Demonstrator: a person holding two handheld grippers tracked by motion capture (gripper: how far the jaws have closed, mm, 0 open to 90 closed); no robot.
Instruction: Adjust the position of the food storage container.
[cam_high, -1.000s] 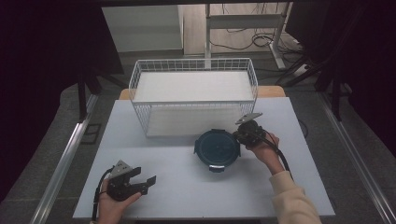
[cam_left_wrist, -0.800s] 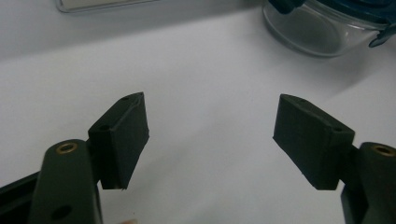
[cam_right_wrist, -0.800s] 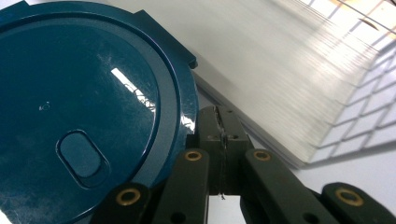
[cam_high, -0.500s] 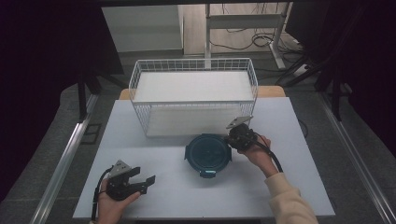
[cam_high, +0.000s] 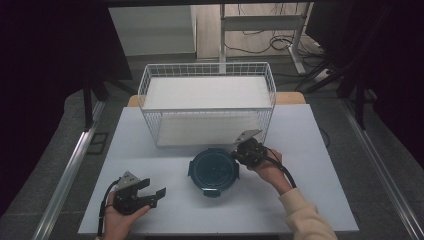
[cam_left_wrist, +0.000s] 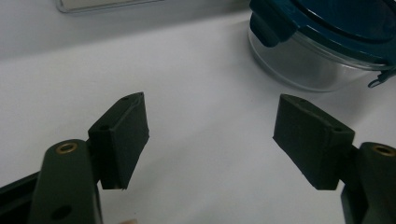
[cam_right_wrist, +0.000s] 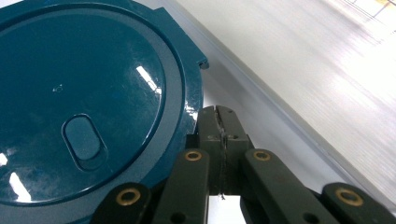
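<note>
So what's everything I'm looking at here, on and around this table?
table: one, white, centre.
wire basket: one, white, at the table's far edge.
round container: one, clear with a dark teal lid, in front of the basket.
desk frame: one, grey, beyond the table, cables on the floor near it.
left tongs: one, black, open, near the table's front left.
right tongs: one, black, shut, against the container's lid edge.
</note>
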